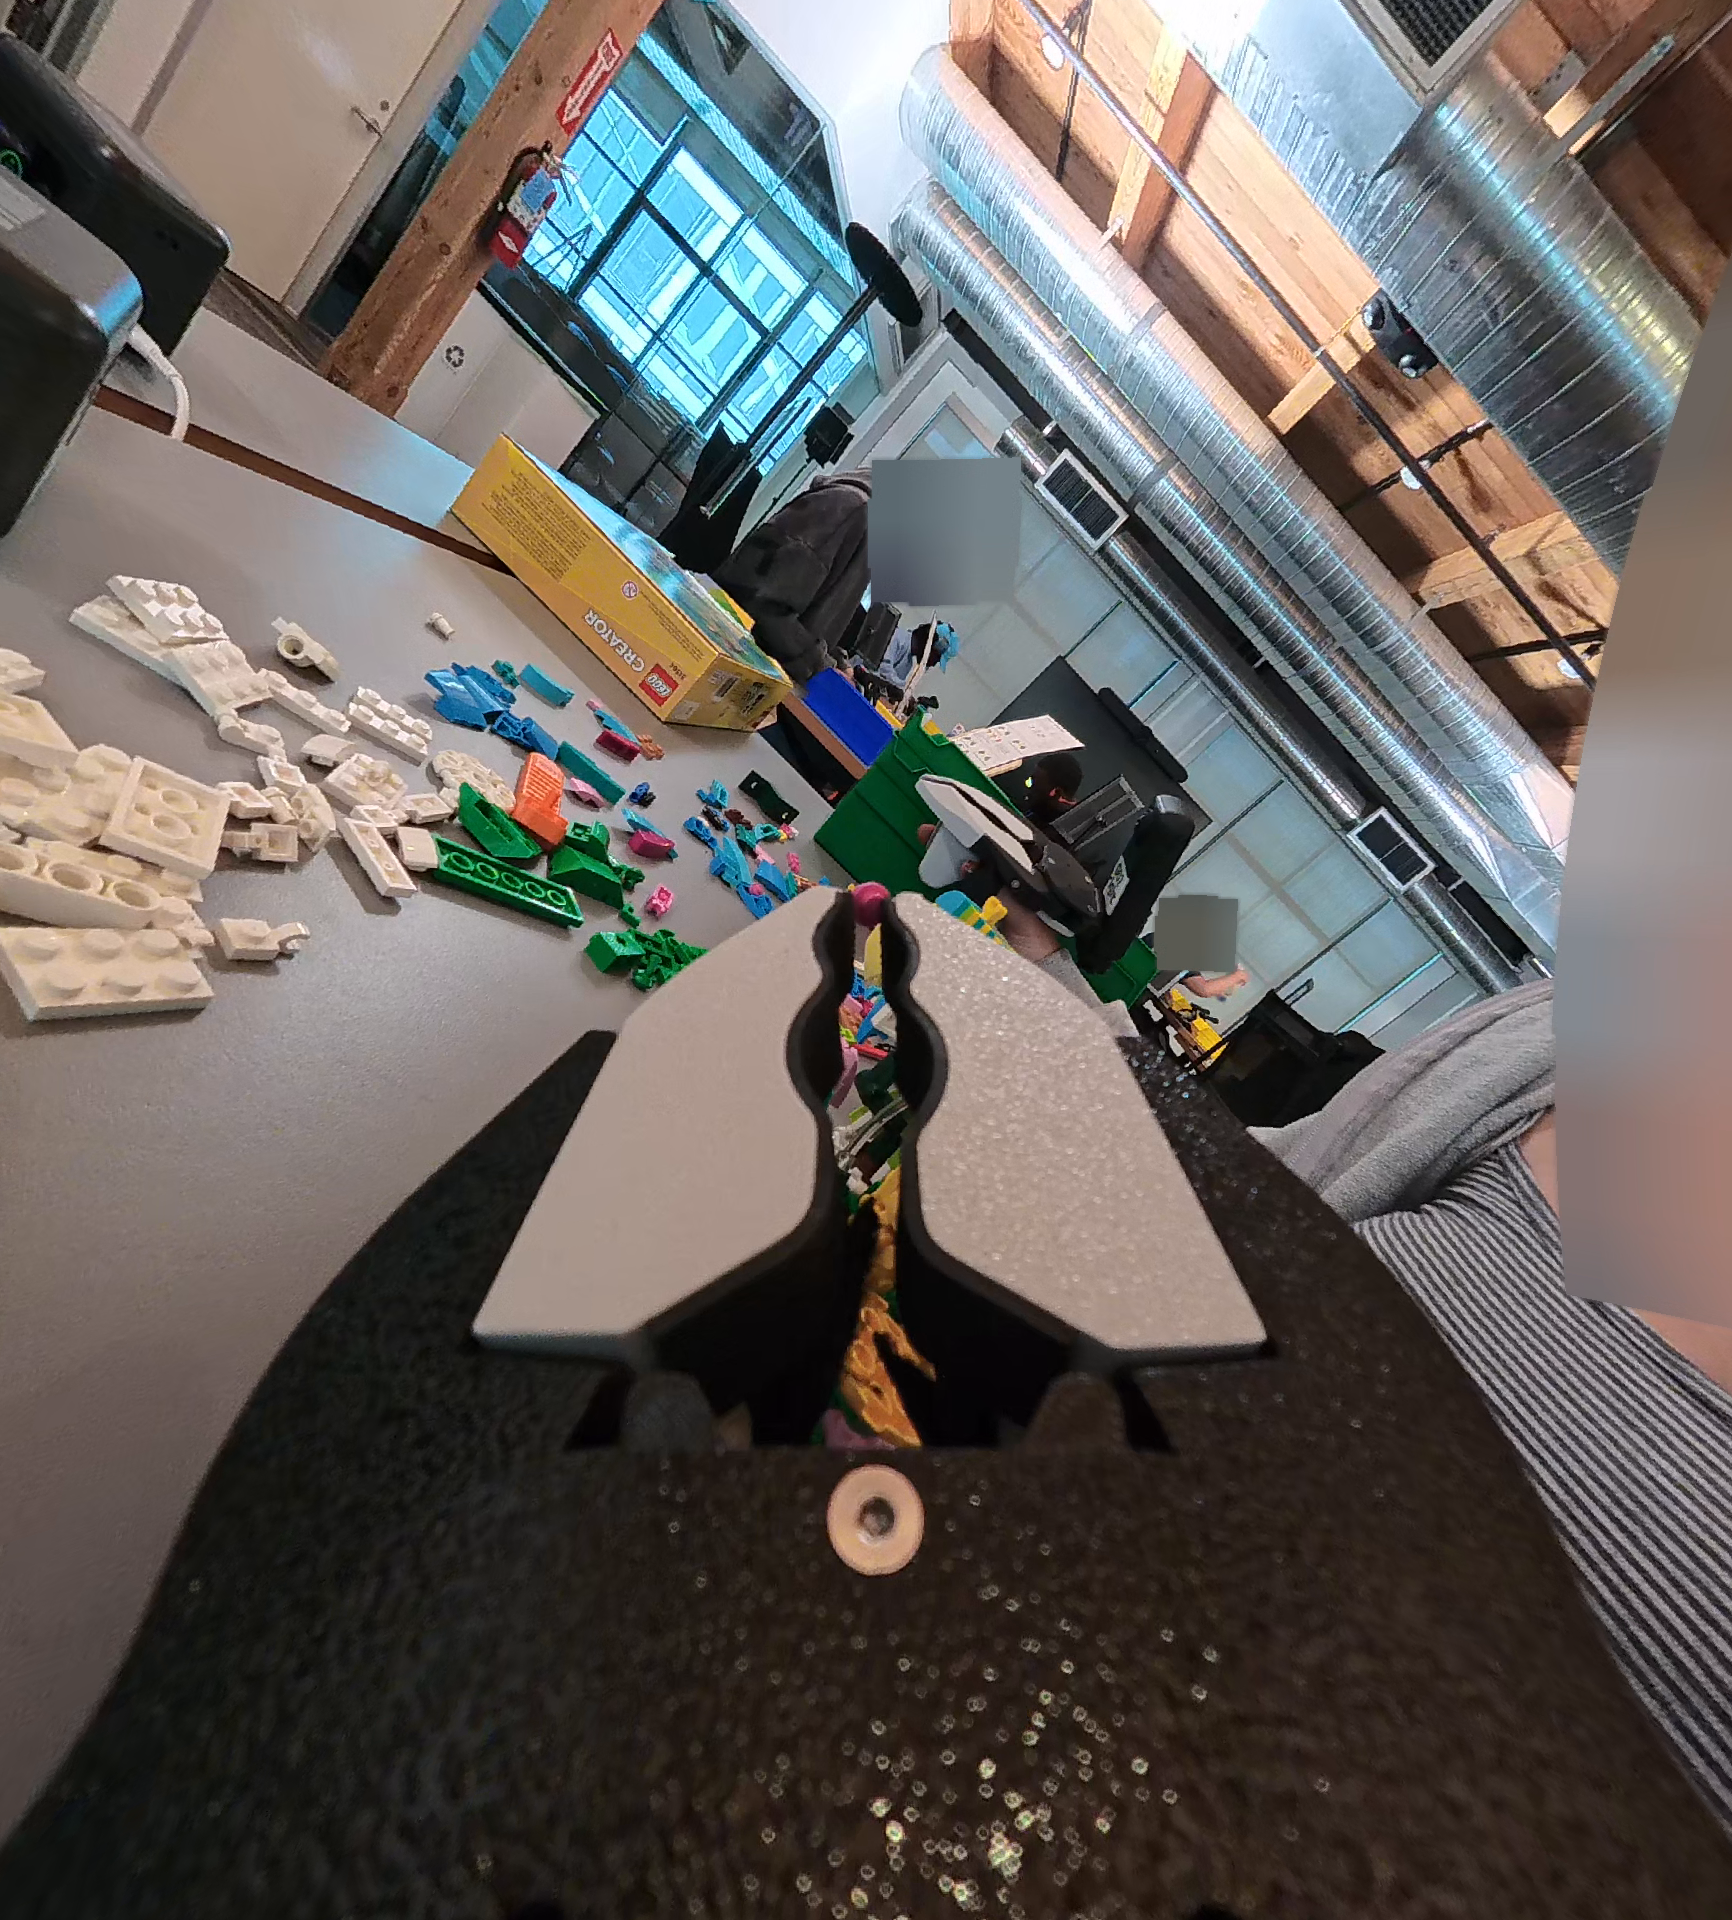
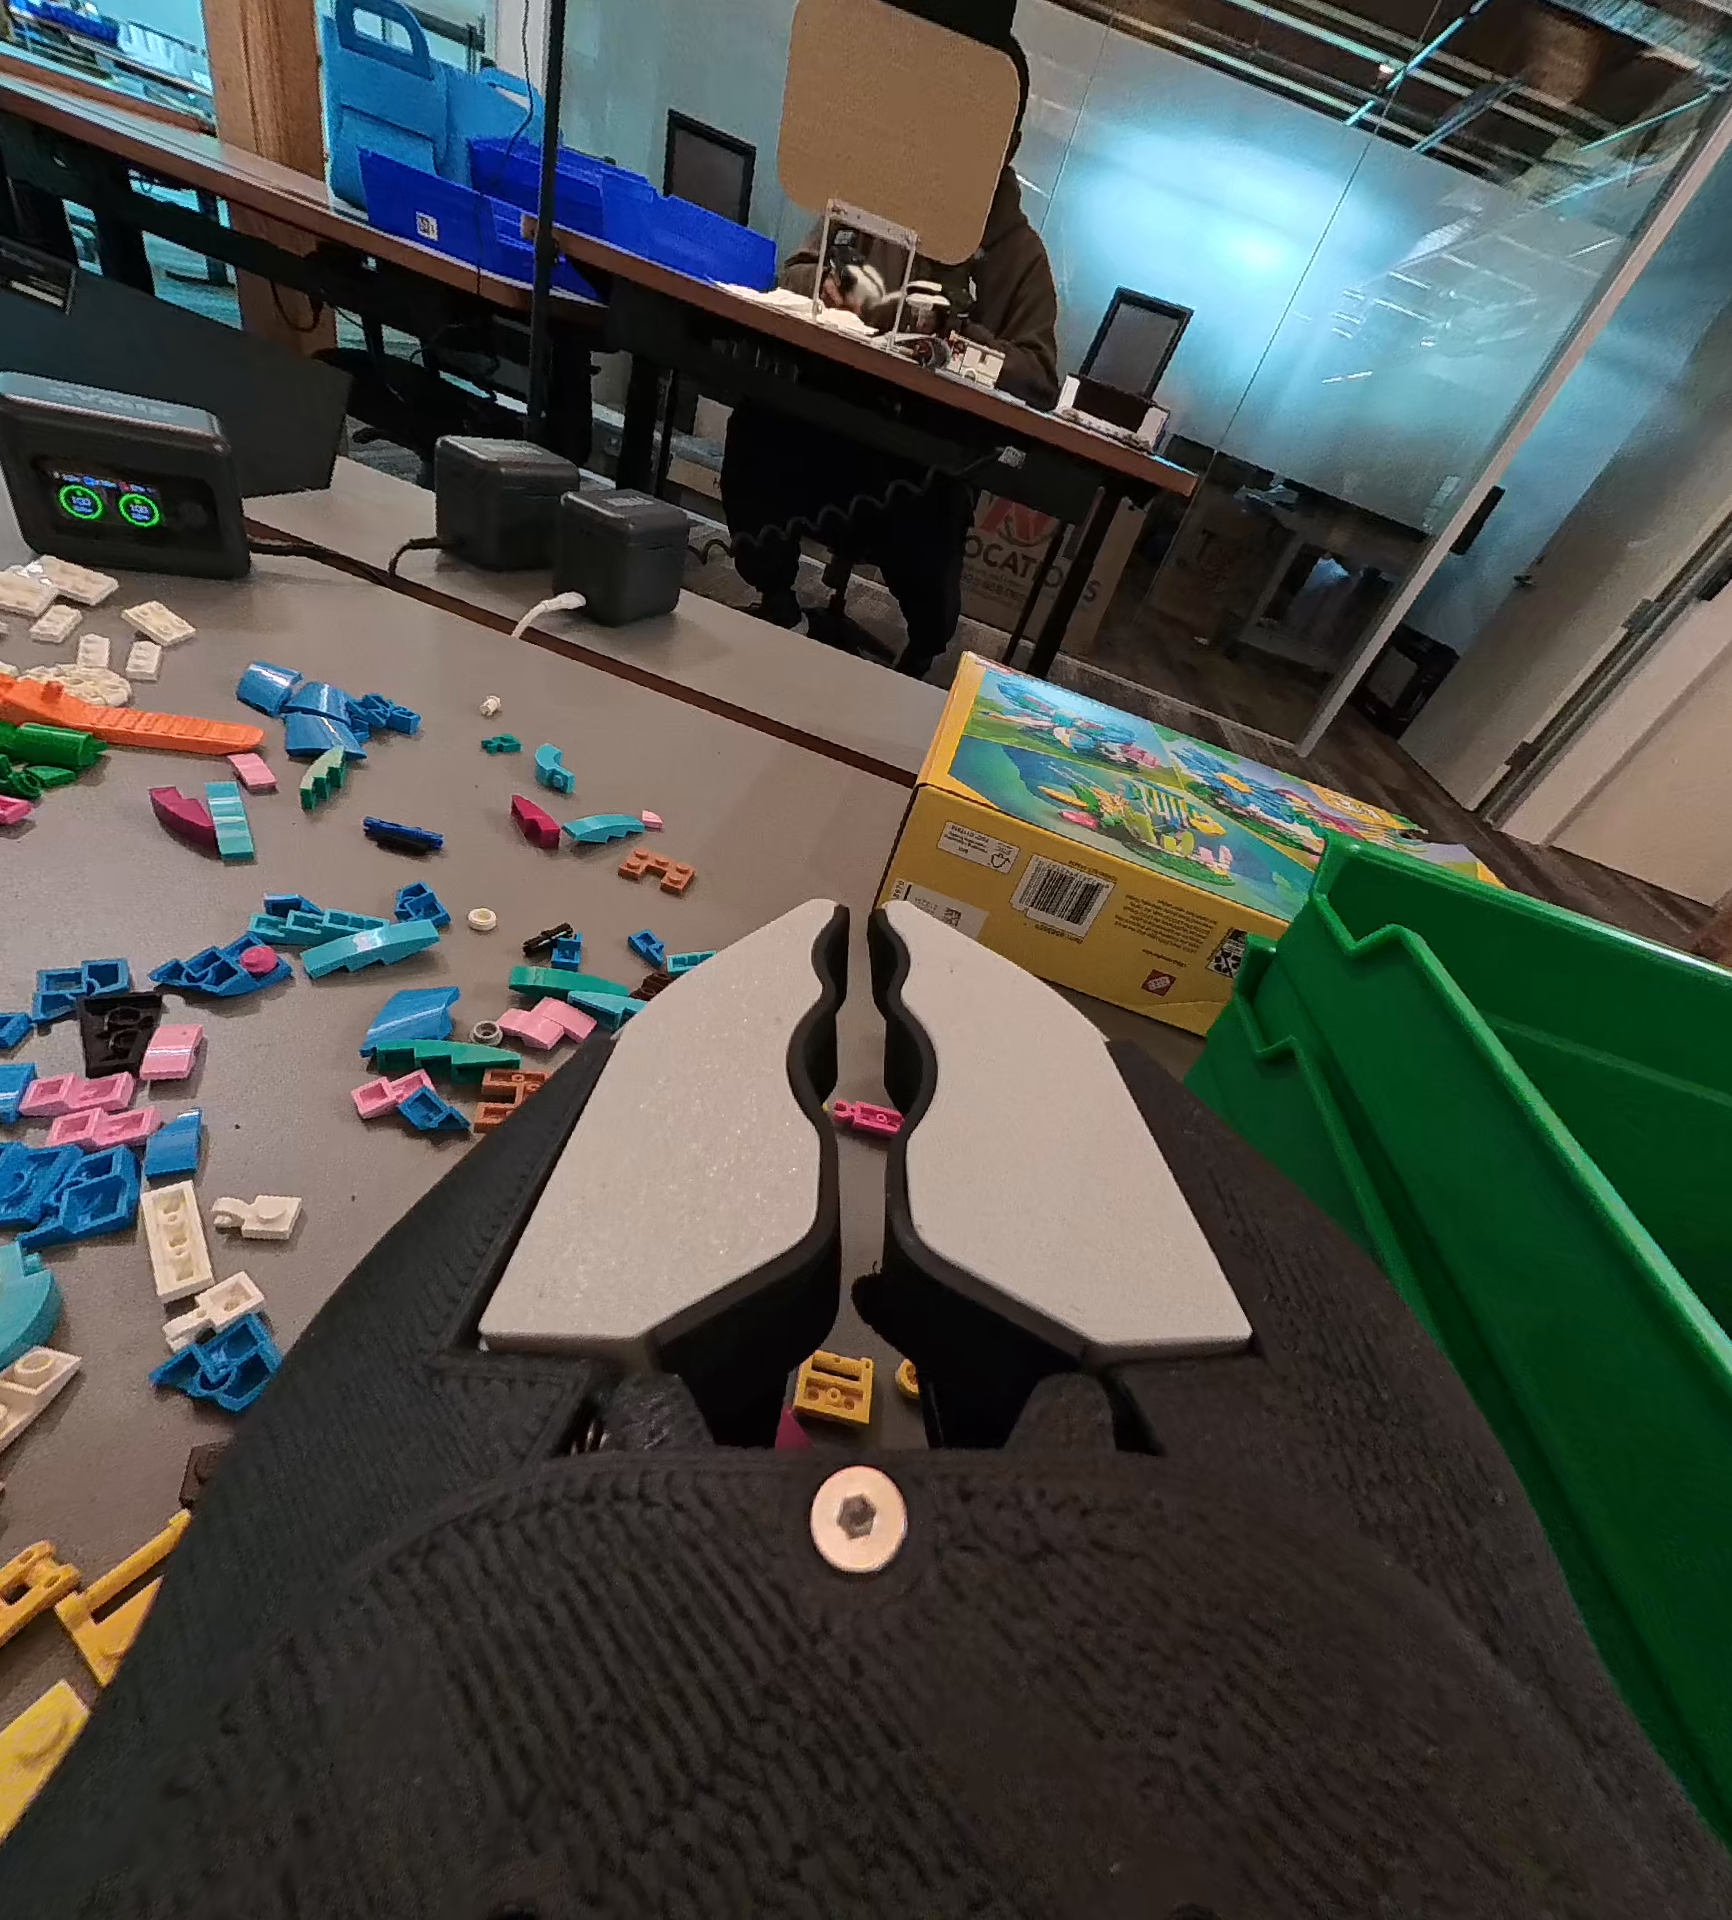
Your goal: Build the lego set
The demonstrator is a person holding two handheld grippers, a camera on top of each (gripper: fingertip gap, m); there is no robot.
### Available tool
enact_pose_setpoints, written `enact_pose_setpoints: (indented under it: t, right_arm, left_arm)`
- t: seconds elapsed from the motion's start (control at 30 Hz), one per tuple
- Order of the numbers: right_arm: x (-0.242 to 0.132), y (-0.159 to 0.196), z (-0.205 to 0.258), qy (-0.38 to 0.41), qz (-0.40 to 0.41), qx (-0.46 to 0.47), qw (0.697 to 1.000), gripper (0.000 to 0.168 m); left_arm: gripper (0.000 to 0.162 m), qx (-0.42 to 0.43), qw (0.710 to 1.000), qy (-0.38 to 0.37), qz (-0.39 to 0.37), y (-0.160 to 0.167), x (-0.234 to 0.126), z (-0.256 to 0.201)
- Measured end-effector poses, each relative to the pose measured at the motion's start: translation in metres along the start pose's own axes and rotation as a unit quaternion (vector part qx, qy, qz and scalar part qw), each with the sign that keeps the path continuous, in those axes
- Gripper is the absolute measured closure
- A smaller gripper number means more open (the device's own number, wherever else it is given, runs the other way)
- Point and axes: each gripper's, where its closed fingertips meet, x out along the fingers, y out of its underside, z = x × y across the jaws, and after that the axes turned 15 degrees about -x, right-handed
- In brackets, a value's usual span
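Your left tool (image 1: pixel 872 906) pinches a small magenta piece (image 1: pixel 868 900) at its tips. Your right tool (image 2: pixel 857 920) is nearly closed, empty, above loose bricks (image 2: pixel 218 997) on the counter (image 2: pixel 789 790).

Flat rectangular grey tabletop (image 2: pixel 789 769); scattered plastic bricks left of the gripper: white plates (image 1: pixel 98 971), blue wedges (image 2: pixel 20 1195), pink tiles (image 2: pixel 77 1093); long orange plastic separator tool (image 2: pixel 114 719); yellow cardboard box (image 2: pixel 1132 894) ahead; green plastic bin (image 2: pixel 1568 1195) right.

Bright daylight, sharp focus, wide-angle edge warping
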Motion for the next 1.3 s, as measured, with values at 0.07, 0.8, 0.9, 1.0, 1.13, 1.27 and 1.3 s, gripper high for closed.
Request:
enact_pose_setpoints:
  t: [0.07, 0.8, 0.9, 1.0, 1.13, 1.27, 1.3]
  right_arm:
    - [0.0, 0.0, 0.0, -0.001, 0.0, 0.0, 1.0, 0.166]
    - [-0.029, 0.013, 0.124, -0.372, 0.141, 0.034, 0.917, 0.159]
    - [-0.029, 0.018, 0.138, -0.396, 0.179, 0.021, 0.901, 0.153]
    - [-0.03, 0.022, 0.143, -0.409, 0.205, 0.019, 0.889, 0.151]
    - [-0.034, 0.026, 0.145, -0.42, 0.235, 0.0, 0.876, 0.153]
    - [-0.035, 0.026, 0.148, -0.427, 0.25, -0.025, 0.869, 0.162]
    - [-0.035, 0.026, 0.147, -0.421, 0.249, -0.039, 0.871, 0.162]
  left_arm:
    - [0.158, 0.0, 1.0, 0.0, 0.0, 0.0, 0.0, 0.0]
    - [0.158, 0.001, 1.0, -0.001, 0.001, 0.0, 0.0, 0.0]
    - [0.158, 0.002, 1.0, -0.002, 0.002, 0.001, 0.0, 0.0]
    - [0.158, 0.003, 1.0, -0.002, 0.002, 0.001, 0.0, 0.0]
    - [0.158, 0.002, 1.0, -0.001, 0.002, 0.001, 0.0, 0.0]
    - [0.158, 0.002, 1.0, -0.001, 0.001, 0.001, 0.0, 0.0]
    - [0.158, 0.001, 1.0, -0.001, 0.001, 0.0, 0.0, 0.0]
